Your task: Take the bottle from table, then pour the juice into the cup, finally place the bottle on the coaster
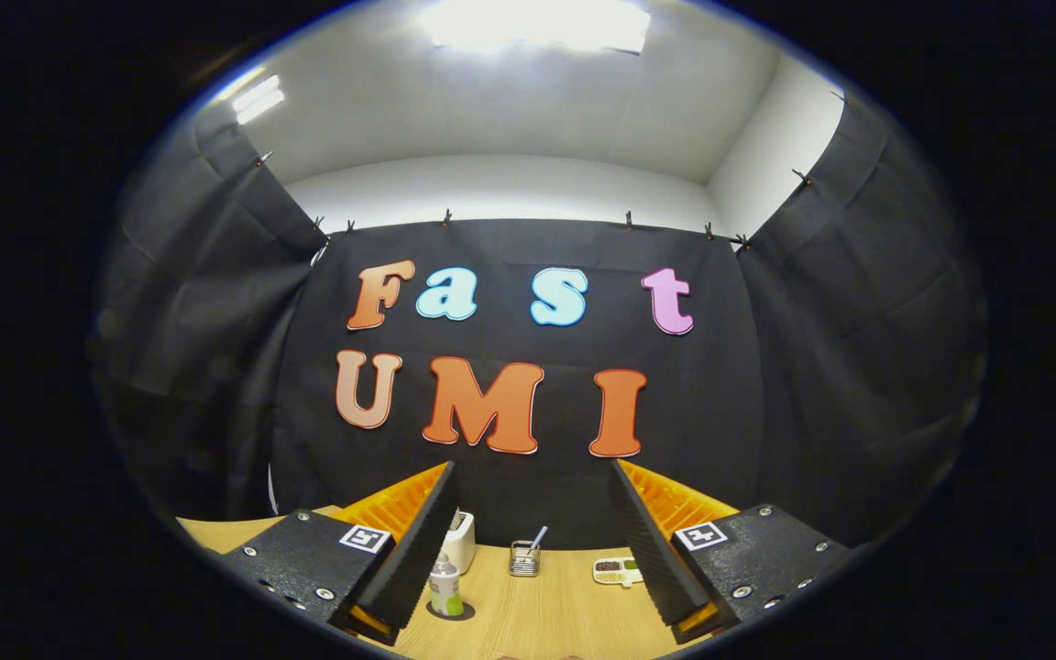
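Bottle (445, 587) upright on dark coaster (451, 611), just inside left finger (413, 545), gripper (533, 541) spread wide and empty, bare wood table (537, 614) between fingers, mesh holder (523, 557) and small tray (617, 570) beyond, white box (460, 539) behind bottle.

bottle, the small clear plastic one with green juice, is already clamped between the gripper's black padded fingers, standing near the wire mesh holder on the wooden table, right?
Not clamped. The gripper view shows the gripper open, jaws spread wide, holding nothing. The small clear plastic bottle with green juice stands free beside the left finger, near the wire mesh holder on the wooden table.
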A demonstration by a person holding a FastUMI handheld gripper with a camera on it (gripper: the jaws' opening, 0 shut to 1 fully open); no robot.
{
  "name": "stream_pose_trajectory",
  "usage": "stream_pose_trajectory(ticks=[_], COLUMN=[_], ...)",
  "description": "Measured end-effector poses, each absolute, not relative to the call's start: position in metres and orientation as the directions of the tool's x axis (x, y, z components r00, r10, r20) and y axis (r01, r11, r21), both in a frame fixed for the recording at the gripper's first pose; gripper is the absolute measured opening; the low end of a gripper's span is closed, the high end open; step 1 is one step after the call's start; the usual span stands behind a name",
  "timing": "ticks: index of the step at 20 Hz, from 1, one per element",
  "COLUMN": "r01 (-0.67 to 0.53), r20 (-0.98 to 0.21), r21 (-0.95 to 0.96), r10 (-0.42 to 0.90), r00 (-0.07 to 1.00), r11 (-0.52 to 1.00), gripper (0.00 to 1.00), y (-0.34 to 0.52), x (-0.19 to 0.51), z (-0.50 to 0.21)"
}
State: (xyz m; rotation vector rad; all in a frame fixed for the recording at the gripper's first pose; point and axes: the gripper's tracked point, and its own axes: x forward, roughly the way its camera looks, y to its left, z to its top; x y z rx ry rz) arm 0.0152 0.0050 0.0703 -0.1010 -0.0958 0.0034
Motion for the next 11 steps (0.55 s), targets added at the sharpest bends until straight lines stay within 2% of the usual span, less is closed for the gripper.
stream_pose_trajectory(ticks=[11], r01=[-0.028], r20=[0.086], r21=[-0.107], r10=[0.037], r00=[0.996], r11=[0.994], gripper=[0.97], y=[0.0112], x=[0.0163], z=[0.0641])
